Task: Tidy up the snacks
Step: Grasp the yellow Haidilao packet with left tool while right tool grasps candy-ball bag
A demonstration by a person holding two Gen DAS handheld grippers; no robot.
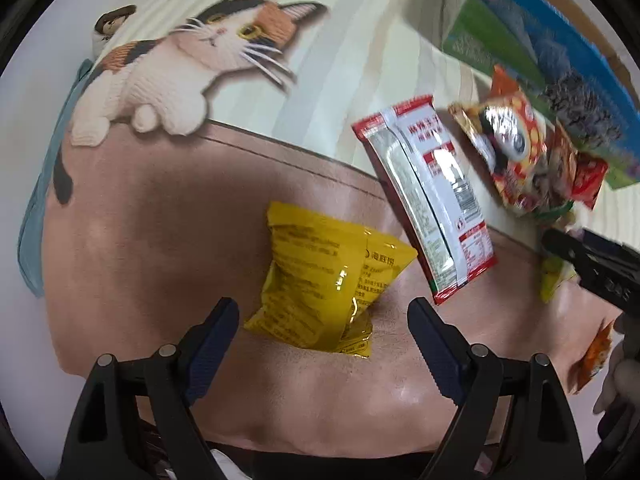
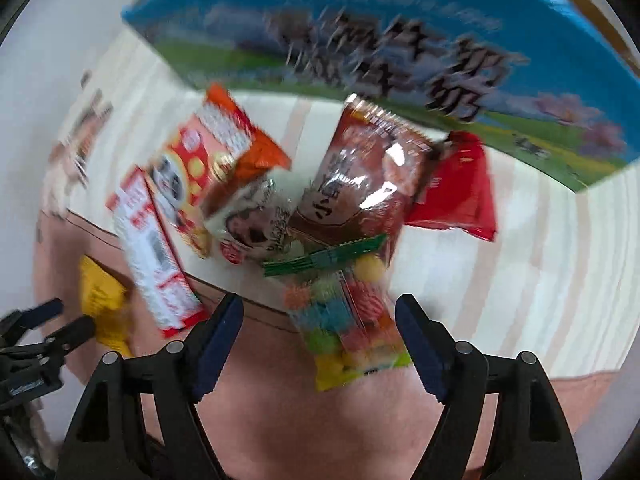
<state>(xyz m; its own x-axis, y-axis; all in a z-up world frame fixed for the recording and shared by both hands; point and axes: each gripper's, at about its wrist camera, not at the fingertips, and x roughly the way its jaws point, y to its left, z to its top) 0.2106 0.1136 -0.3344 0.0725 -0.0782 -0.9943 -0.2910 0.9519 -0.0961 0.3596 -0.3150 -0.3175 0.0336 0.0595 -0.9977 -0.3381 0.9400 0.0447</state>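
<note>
Cat-print cloth [image 1: 248, 40] over tabletop. Left tongs [image 1: 324, 344] gaping wide, nothing gripped, yellow pkt [image 1: 328, 276] just ahead. Red-white pkt [image 1: 432, 200] beside it. Right tongs [image 2: 320, 344] apart, candy bag [image 2: 352, 320] between, not pinched. Blue box [image 2: 360, 40] behind.

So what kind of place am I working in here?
Most likely a home, at a table: the surface wears a cloth printed with a knitted calico cat, loose snack packets such as the yellow packet lie scattered on it, and a blue printed carton stands behind them.
</note>
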